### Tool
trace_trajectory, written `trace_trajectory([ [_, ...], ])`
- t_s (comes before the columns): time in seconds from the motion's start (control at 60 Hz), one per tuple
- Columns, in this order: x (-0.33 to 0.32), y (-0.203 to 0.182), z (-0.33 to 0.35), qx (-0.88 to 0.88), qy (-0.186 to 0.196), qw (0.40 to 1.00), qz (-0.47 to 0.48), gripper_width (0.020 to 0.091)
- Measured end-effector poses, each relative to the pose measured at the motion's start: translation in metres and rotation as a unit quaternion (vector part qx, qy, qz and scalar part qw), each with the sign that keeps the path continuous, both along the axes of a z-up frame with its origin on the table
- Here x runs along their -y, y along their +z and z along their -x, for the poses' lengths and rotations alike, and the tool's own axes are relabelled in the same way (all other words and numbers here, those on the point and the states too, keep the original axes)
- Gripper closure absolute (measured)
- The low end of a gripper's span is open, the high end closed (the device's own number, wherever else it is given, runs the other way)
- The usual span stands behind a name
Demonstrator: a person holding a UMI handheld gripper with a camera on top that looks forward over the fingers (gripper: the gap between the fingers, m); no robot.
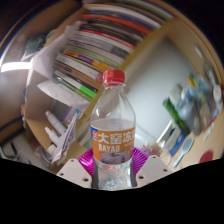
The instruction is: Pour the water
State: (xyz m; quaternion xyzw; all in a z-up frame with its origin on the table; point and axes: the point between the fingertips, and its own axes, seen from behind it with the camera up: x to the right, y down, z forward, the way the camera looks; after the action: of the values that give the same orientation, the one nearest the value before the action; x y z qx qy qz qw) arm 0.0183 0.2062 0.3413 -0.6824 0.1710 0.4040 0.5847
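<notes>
Your hand-held gripper (113, 172) pinches the clear plastic water bottle with red cap (112, 125), upright and capped; beyond it, stacked books (100, 50). Pouring hasn't begun.

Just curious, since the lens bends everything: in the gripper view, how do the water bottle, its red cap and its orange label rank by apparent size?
1. Water bottle, between the fingers, near the camera.
2. Orange label.
3. Red cap, clearly smallest.

Light: bright, even, indoor (glare streak at upper left).
Edges: strongly fisheye-bent, blurred.
Centre: fairly sharp.
</notes>
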Motion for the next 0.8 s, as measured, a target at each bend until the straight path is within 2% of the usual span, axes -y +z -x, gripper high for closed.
trace_trajectory([
  [0.05,-0.006,0.018,-0.037,0.099,-0.045,0.993,-0.043,0.0655],
  [0.1,-0.014,0.015,-0.082,0.196,-0.089,0.974,-0.067,0.0657],
  [0.15,-0.022,-0.003,-0.122,0.274,-0.125,0.951,-0.069,0.0653],
  [0.183,-0.029,-0.021,-0.142,0.310,-0.138,0.938,-0.067,0.0622],
  [0.2,-0.029,-0.032,-0.150,0.326,-0.141,0.932,-0.067,0.0638],
  [0.233,-0.035,-0.056,-0.161,0.352,-0.140,0.923,-0.064,0.0613],
  [0.25,-0.037,-0.068,-0.167,0.365,-0.137,0.919,-0.062,0.0628],
  [0.35,-0.042,-0.151,-0.187,0.422,-0.117,0.899,-0.029,0.0606],
  [0.467,-0.036,-0.211,-0.190,0.432,-0.097,0.897,-0.012,0.0598],
  [0.633,-0.030,-0.266,-0.194,0.434,-0.097,0.895,0.017,0.0570],
  [0.667,-0.031,-0.257,-0.194,0.426,-0.109,0.898,-0.011,0.0582],
  [0.8,-0.029,-0.257,-0.199,0.406,-0.123,0.906,-0.009,0.0583],
])
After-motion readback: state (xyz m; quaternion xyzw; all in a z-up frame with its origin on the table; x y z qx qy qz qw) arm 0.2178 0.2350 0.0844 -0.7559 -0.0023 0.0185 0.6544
